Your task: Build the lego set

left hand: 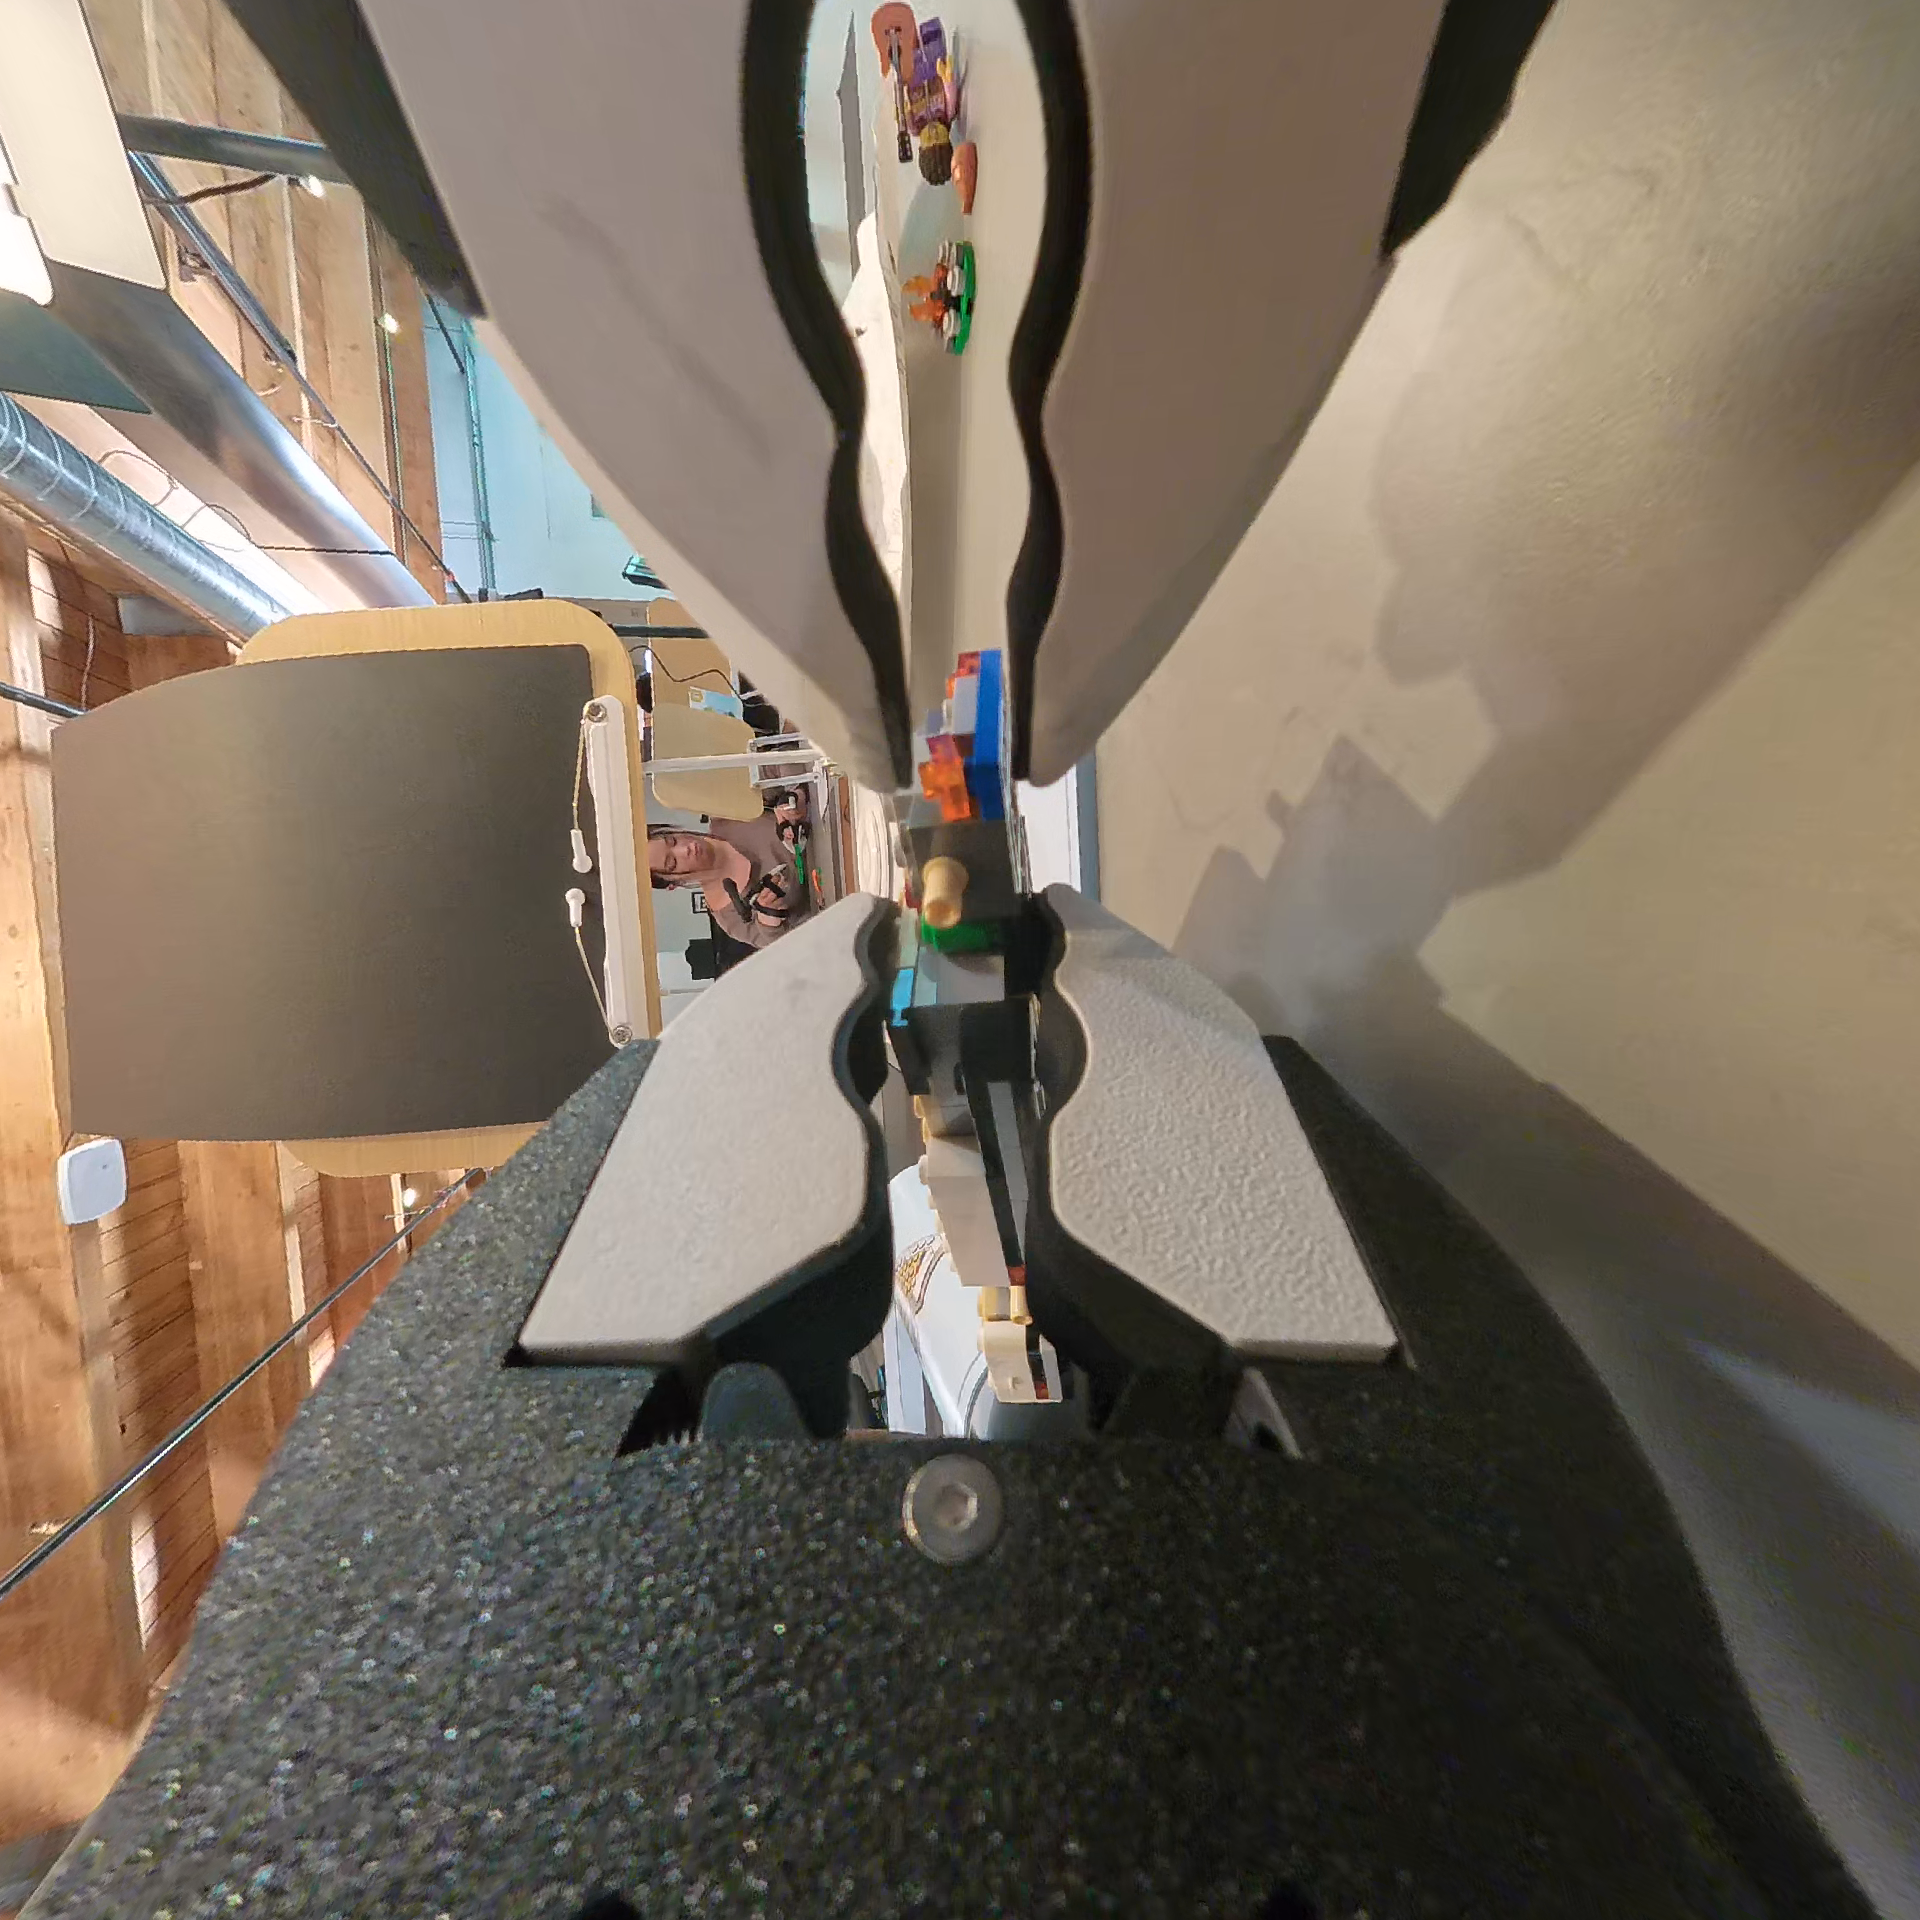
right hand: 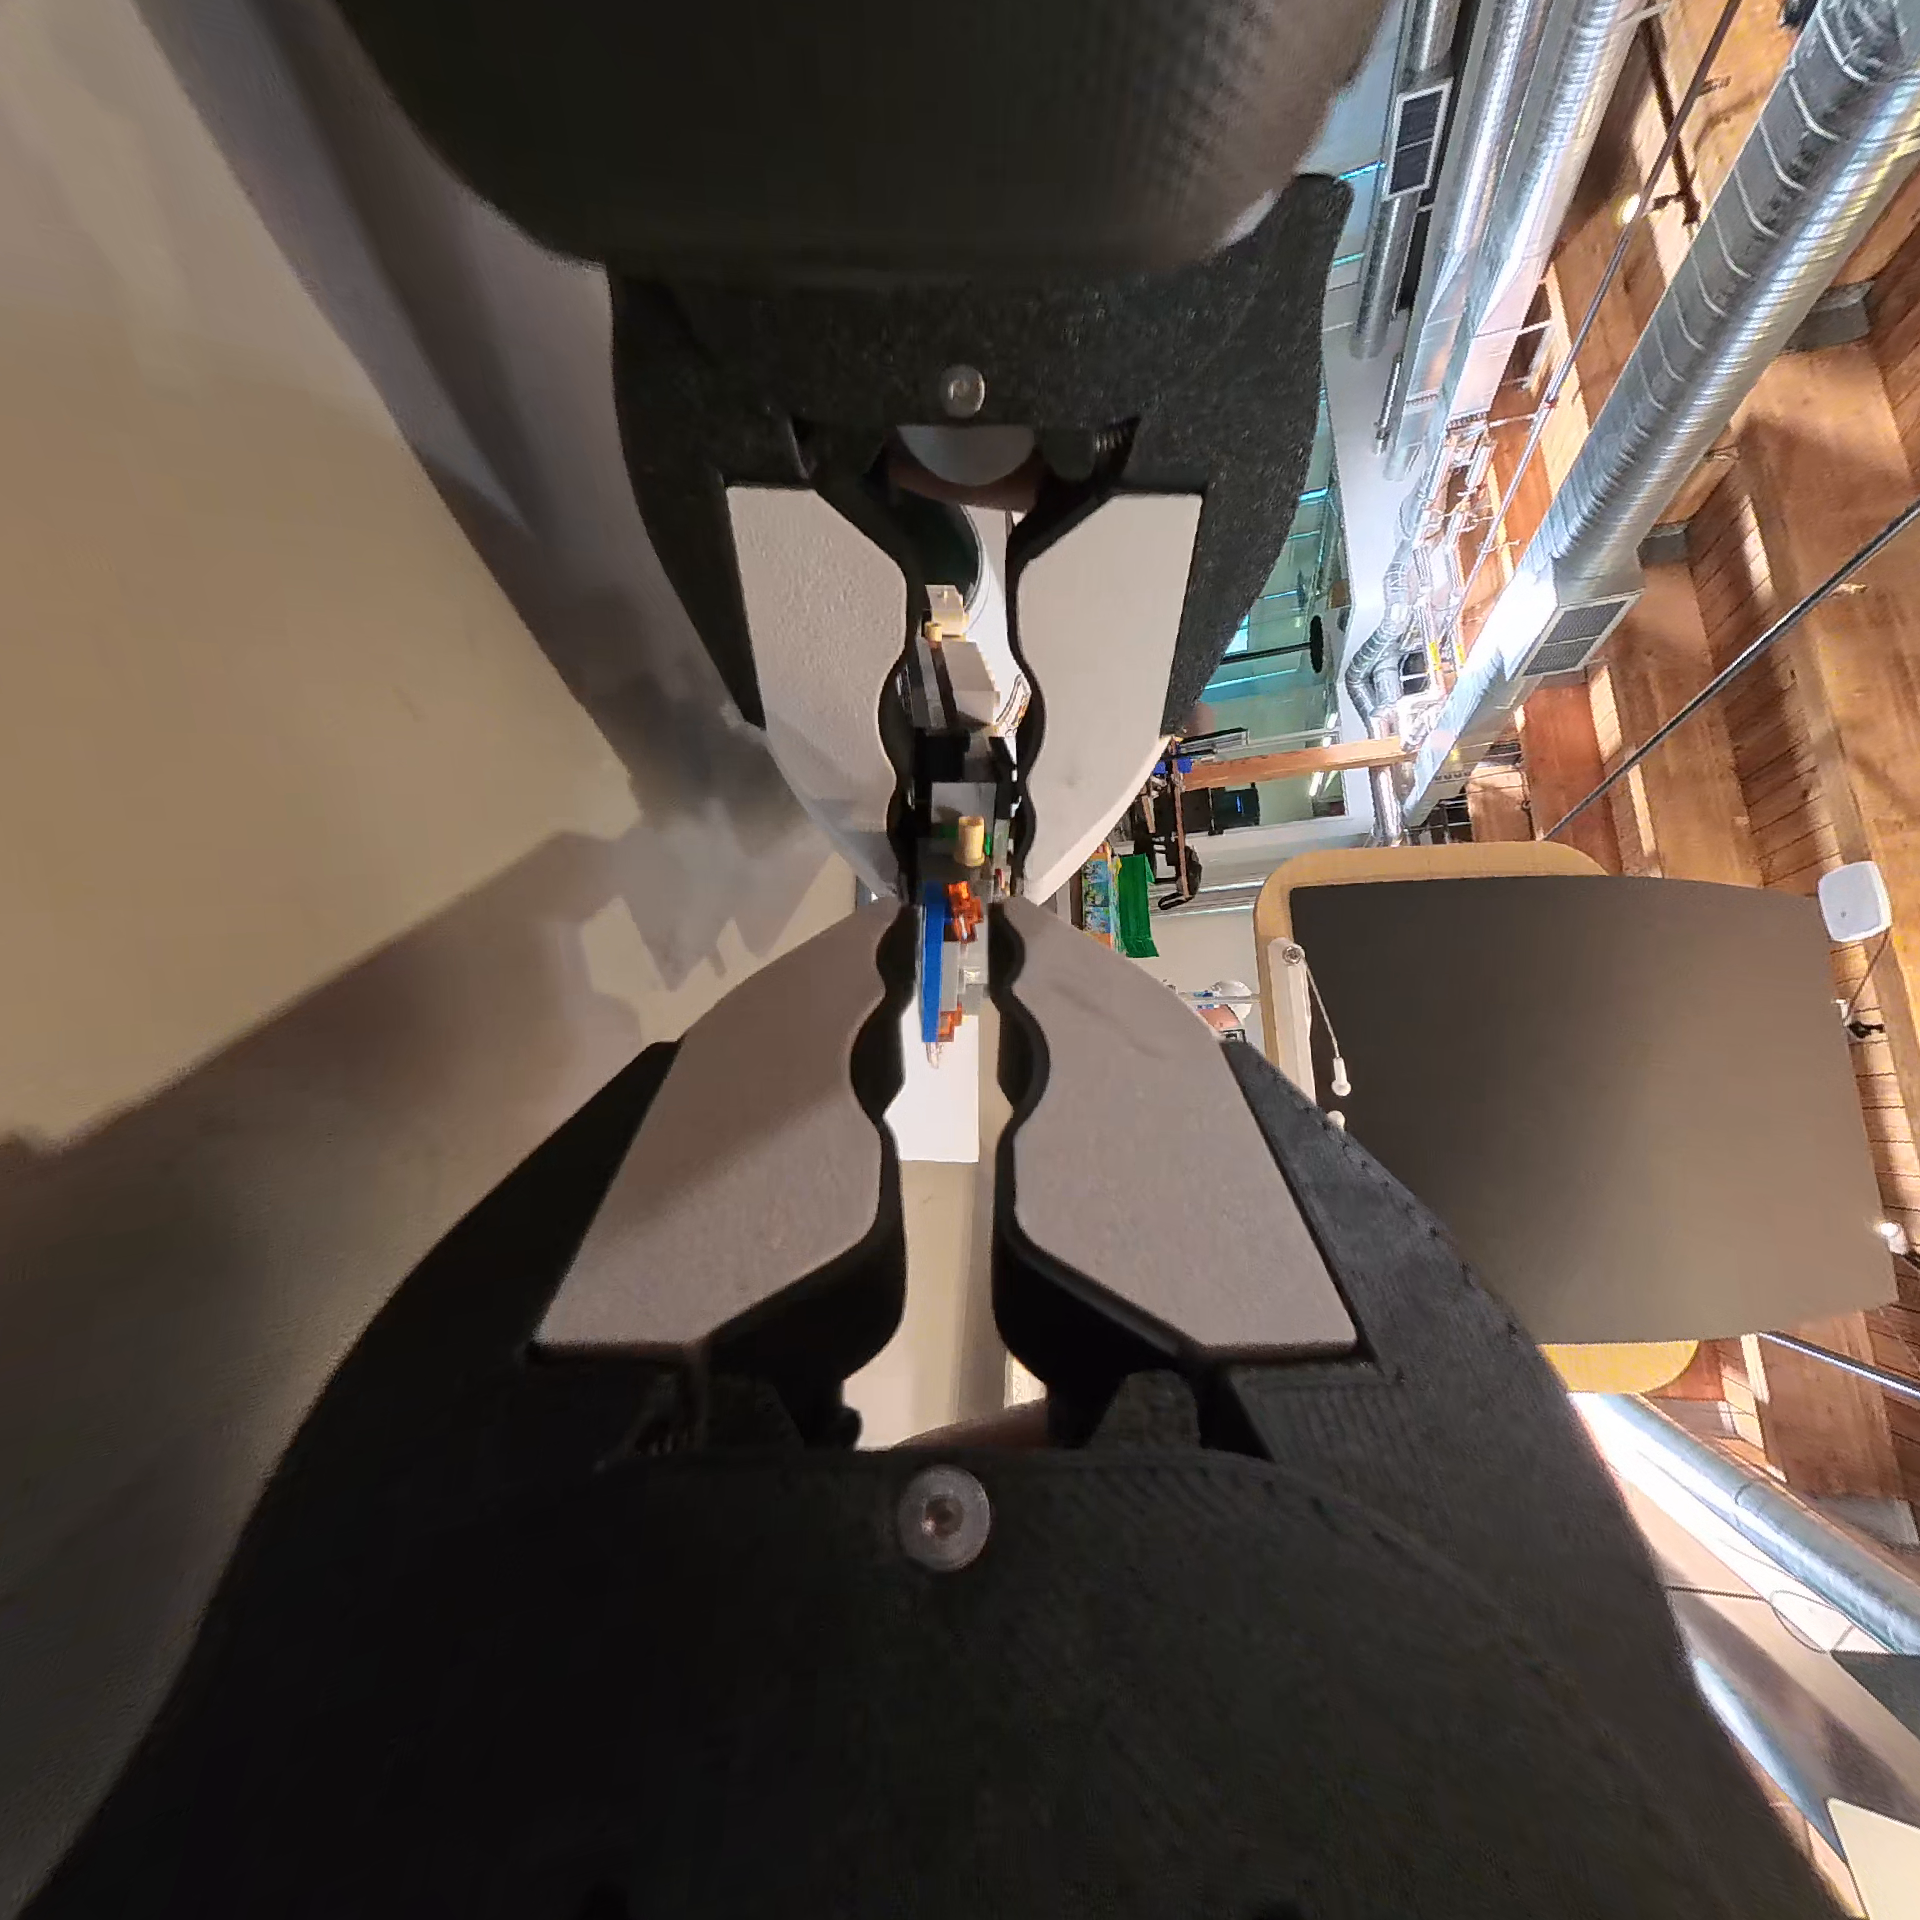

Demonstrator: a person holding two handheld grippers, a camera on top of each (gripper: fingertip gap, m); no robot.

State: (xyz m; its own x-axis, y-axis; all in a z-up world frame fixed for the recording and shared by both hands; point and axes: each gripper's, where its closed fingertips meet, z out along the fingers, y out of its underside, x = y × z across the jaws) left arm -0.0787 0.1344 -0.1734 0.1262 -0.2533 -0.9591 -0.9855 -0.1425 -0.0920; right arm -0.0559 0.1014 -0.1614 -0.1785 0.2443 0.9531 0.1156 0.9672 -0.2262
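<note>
Facing each other tip to tip, both claws share one toy-brick build [left hand: 961, 904] that hangs between them, off the pale surface [left hand: 1558, 436], which runs close alongside.

Left claw [left hand: 961, 925]: fingers clamped on the dark grey and black end of the build, black pads flush against its two sides. That end runs back deep between the fingers toward the claw body, pale tan pieces at its rear.

Right claw [right hand: 945, 925]: fingers drawn in around the blue plate [right hand: 933, 966] with orange translucent bits at the other end. One pad sits on the blue plate's side. The other pad looks right at the grey bricks, but contact there is too blurred to call.

Key relation: the build's long axis lies along both claws' finger lines, so each claw has the thing straight ahead and the two pairs of tips almost meet around the middle, near the tan peg [left hand: 943, 891] and green piece. Neither is nearer; both are on it.

Pose: both claws rolled sideways, aimed level at one another, parallel to the surface.

Farther along the surface lie a small purple-and-brown figure [left hand: 925, 94] and a green-based orange piece [left hand: 951, 296], well apart from the claws.
</note>
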